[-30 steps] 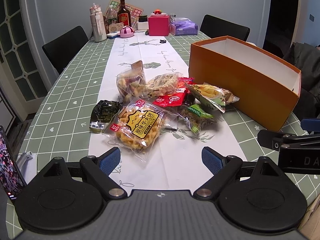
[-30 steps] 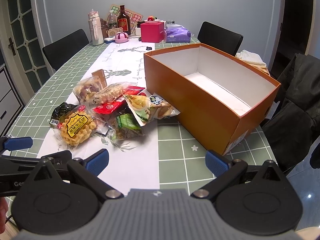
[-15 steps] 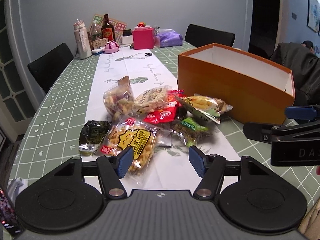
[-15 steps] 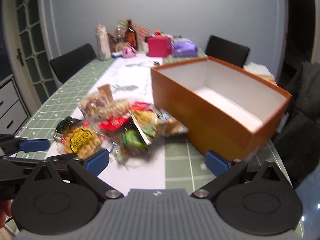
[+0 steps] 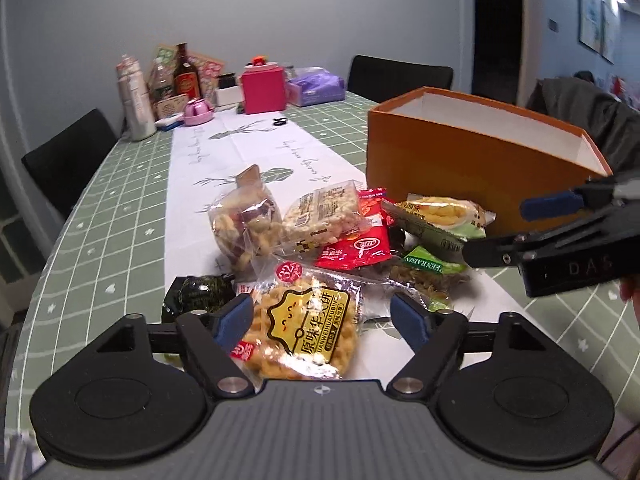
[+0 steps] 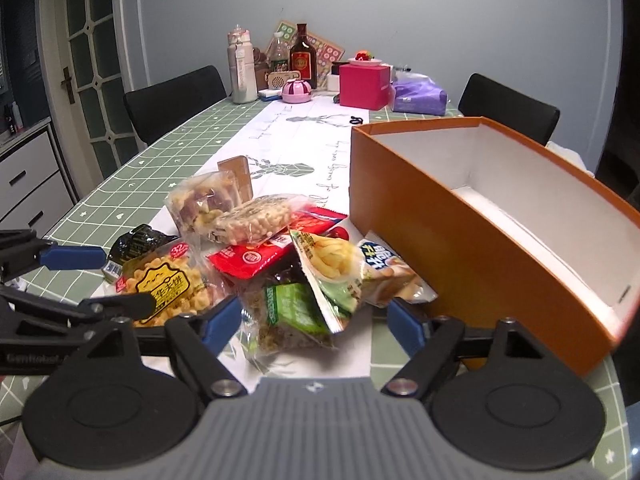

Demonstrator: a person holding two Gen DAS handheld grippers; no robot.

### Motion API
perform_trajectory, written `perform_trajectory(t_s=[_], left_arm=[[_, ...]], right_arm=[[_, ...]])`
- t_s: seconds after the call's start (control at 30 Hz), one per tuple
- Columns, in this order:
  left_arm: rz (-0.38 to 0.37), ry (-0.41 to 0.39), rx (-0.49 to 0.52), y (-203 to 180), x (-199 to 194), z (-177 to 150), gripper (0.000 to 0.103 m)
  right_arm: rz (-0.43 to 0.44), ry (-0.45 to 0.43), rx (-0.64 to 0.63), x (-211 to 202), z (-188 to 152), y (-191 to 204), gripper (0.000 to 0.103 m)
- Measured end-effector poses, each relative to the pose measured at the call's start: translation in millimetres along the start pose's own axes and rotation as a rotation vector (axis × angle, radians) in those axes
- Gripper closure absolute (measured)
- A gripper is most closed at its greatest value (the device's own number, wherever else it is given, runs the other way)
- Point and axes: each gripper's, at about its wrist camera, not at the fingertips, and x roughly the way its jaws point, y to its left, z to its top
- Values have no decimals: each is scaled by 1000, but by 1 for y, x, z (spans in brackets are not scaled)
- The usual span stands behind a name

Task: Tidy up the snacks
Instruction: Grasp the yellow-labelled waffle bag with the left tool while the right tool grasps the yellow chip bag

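Observation:
A pile of snack packets lies on the white table runner beside an open, empty orange box [image 5: 460, 184] [image 6: 460, 264]. My left gripper [image 5: 320, 322] hovers low over the yellow biscuit packet [image 5: 308, 328], which lies between its blue pads; the jaws are opening and do not press it. My right gripper [image 6: 312, 326] stands wide with its jaws closing a little, and the green raisin packet [image 6: 292, 312] lies between its fingers, untouched. A chips packet [image 6: 340, 264], a red packet [image 6: 248, 258] and a nut bag [image 5: 244, 228] lie further in.
The right gripper's side [image 5: 560, 236] shows at the right of the left wrist view. Bottles [image 6: 304, 60], a pink box [image 6: 364, 84] and a purple tissue pack [image 6: 418, 98] stand at the table's far end. Black chairs [image 6: 176, 100] line both sides.
Both grippers have moved forward and down to the snack pile. The left jaws narrowed, then widened again around the yellow packet. The right jaws have narrowed slightly.

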Motion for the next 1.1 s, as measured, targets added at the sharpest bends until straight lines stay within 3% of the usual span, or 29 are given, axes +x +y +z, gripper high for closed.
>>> perform_trajectory(t_s=[0.03, 0.17, 0.3, 0.4, 0.57, 0.63, 0.77, 0.93, 1.03, 1.1], left_arm=[[-11, 2, 23, 1, 4, 0, 10], [-14, 30, 87, 4, 24, -4, 8], [12, 55, 74, 11, 36, -11, 7], [5, 50, 71, 14, 38, -13, 0], [-18, 47, 54, 17, 45, -15, 0], [-30, 47, 47, 17, 47, -15, 0], [-34, 82, 80, 11, 55, -19, 0], [-34, 94, 95, 6, 59, -25, 0], [-31, 92, 74, 8, 54, -23, 9], [-18, 103, 38, 9, 51, -23, 11]], right_arm=[[6, -2, 5, 3, 2, -1, 7], [2, 11, 2, 21, 8, -1, 7], [-1, 29, -1, 38, 10, 0, 8], [2, 48, -5, 50, 10, 1, 11], [-8, 69, 2, 66, 7, 0, 14], [-14, 77, 7, 70, 6, -1, 23], [11, 76, 33, 72, 2, -5, 33], [10, 56, 11, 67, 2, -2, 58], [18, 48, 1, 60, 3, -1, 72], [12, 42, -9, 54, 2, 0, 74]])
